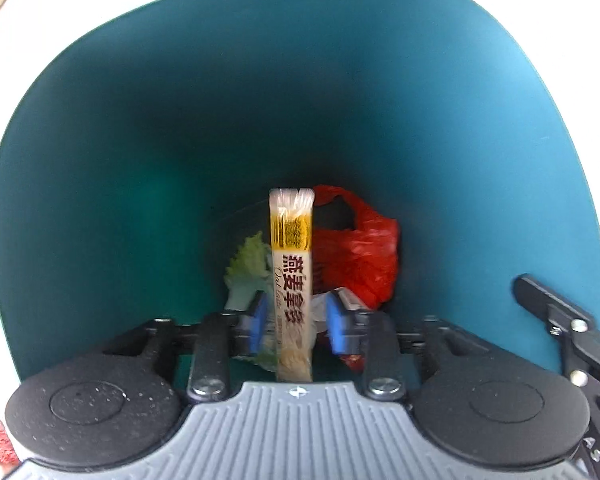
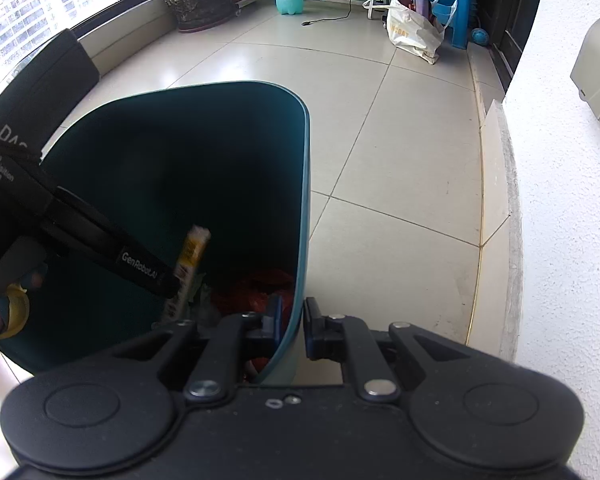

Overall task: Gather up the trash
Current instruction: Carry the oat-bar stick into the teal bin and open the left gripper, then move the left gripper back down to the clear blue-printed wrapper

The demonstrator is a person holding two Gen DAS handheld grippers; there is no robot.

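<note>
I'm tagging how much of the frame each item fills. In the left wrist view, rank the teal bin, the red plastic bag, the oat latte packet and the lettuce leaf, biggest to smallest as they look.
1. teal bin
2. red plastic bag and oat latte packet: look alike in area; the packet is nearer the camera, so unranked
3. lettuce leaf, partly hidden

Daylight floods both views. In the right wrist view it enters through the window at upper left, where the outside is washed out nearly to white, and the tiled floor carries a soft sheen. The white wall at right is overexposed. The bin is dark inside; its contents are dim and hard to read there. In the left wrist view the bin's rim is brighter teal and the wall darkens toward the bottom, and everything outside it blows out to white. The packet is slightly smeared, its print soft. Both views bow straight lines, with dark vignetted corners.
</note>
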